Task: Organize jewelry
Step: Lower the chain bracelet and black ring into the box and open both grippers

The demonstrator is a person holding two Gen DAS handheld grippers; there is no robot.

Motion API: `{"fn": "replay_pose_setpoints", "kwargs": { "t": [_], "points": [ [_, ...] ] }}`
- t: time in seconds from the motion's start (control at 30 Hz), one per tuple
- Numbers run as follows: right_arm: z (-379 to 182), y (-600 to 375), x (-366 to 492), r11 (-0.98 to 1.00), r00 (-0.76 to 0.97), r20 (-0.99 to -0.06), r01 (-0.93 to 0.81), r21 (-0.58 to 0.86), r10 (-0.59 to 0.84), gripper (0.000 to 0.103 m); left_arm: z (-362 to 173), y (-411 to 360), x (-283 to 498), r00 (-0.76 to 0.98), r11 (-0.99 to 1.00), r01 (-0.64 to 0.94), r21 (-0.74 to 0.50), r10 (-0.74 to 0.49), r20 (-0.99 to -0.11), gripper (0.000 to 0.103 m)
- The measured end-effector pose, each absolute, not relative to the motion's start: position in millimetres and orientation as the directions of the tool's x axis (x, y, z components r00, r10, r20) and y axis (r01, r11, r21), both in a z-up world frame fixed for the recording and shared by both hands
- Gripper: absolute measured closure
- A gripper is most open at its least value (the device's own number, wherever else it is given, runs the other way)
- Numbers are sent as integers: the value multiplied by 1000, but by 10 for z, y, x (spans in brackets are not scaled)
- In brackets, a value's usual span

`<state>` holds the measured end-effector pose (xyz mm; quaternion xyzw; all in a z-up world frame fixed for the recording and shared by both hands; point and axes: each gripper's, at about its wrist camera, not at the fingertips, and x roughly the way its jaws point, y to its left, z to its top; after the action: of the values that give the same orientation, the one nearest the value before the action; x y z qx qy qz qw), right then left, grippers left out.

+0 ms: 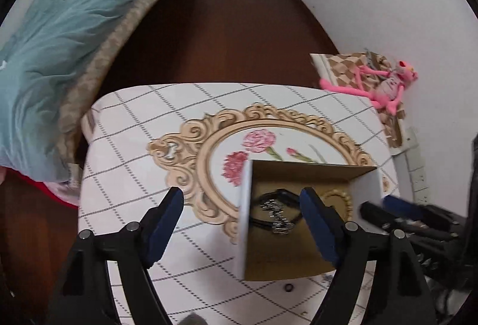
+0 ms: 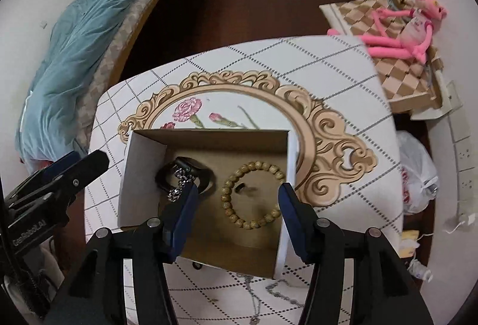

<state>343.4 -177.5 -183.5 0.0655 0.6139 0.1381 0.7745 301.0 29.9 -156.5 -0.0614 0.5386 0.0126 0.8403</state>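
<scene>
Right gripper point(image 2: 236, 217) spread wide over the cardboard box point(image 2: 149, 151) on the table point(image 2: 343, 79), left gripper point(image 1: 242, 223) spread too, only right wrist view shows the whole bead bracelet point(image 2: 252, 195) lying flat inside, silver chain point(image 2: 179, 184) running lengthwise front-to-back beside it

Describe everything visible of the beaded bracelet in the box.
The beaded bracelet is a closed ring of round, tan, wood-like beads lying flat on the brown floor of the open cardboard box, in its right half. A small dark ring lies inside its loop. It sits apart from the black band to its left. Neither gripper touches it.
</scene>
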Motion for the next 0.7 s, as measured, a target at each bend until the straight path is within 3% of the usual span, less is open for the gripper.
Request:
{"fn": "replay_pose_setpoints", "kwargs": {
  "t": [0.07,0.17,0.23,0.3,0.47,0.7],
  "points": [
    [-1787,-1772,3411,961,231,-935,-136,242,268,45,-1584,337,2970,422,993,-103,-62,-13,-906,24],
    [-1720,-1758,3368,974,261,-943,-137,178,208,44,-1605,364,2897,432,993,-116,-20,32,-901,8],
    [-1681,-1752,3314,985,287,-947,-136,108,144,31,-1626,374,2838,442,992,-125,4,60,-895,6],
    [-1675,-1753,3263,990,301,-950,-134,43,82,8,-1658,384,2777,444,991,-134,28,86,-892,1],
    [-1744,-1784,3116,992,304,-953,-117,-42,-4,7,-1727,371,2636,440,989,-139,57,113,-891,1],
    [-1755,-1783,2879,995,304,-953,-94,-33,-3,1,-1710,264,2455,439,990,-126,57,107,-892,0]
  ]
}}
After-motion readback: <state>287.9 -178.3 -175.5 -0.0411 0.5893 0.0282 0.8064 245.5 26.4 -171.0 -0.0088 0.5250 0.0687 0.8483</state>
